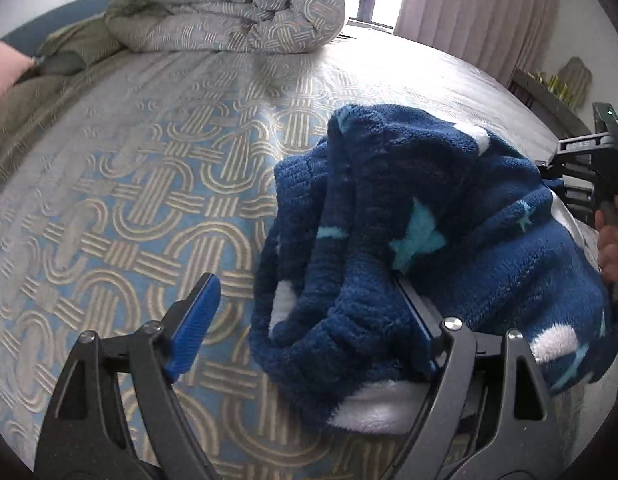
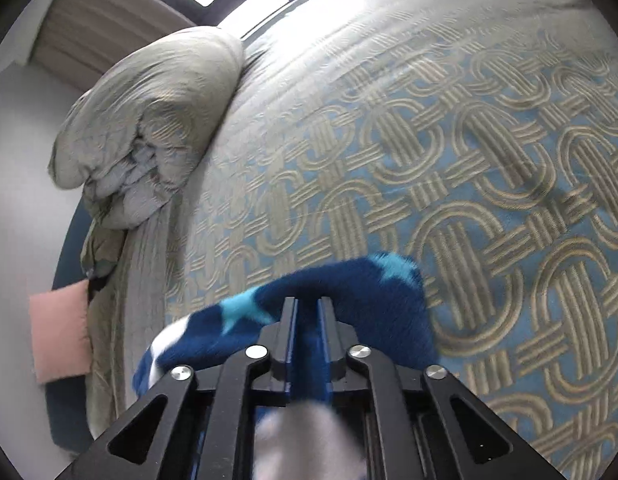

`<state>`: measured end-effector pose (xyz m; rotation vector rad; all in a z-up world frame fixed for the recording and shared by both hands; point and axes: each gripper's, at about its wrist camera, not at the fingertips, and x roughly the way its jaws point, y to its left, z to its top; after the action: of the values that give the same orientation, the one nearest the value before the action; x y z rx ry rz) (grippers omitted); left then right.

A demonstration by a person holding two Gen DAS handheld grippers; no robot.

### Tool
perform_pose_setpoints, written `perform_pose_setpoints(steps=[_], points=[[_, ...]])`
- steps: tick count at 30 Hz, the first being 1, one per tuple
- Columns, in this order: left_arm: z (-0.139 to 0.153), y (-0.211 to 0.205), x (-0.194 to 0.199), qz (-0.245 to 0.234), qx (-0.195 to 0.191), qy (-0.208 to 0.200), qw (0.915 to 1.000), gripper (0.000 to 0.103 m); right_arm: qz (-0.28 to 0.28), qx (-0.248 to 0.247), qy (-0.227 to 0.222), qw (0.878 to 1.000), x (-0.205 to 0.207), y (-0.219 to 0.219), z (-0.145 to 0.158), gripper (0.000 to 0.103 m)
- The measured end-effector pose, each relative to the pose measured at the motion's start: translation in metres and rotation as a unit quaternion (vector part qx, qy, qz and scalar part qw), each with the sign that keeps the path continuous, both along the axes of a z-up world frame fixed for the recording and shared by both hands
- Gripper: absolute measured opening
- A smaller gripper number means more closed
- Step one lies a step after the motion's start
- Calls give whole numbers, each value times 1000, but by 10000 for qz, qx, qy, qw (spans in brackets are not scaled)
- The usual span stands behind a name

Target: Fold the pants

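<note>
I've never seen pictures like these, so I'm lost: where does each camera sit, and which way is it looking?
Left wrist: on the left gripper, looking down along its open fingers at the pants on the bed; a hand holds the right gripper at the edge.
Right wrist: on the right gripper, looking down at the bed; its fingers pinch the pants.
Both show pants, bed and rolled duvet.
</note>
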<state>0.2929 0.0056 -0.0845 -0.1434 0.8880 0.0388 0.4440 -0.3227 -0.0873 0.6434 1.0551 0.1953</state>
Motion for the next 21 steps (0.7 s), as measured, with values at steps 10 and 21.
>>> perform_pose_setpoints(steps=[10, 21], points=[[73, -12, 25, 37, -983, -662, 9930, 77, -333, 170, -1185, 9923, -63, -5, 49, 18], [-4, -21, 56, 149, 417, -492, 9978, 68, 315, -2252, -1547, 9614, -96, 51, 17, 0]])
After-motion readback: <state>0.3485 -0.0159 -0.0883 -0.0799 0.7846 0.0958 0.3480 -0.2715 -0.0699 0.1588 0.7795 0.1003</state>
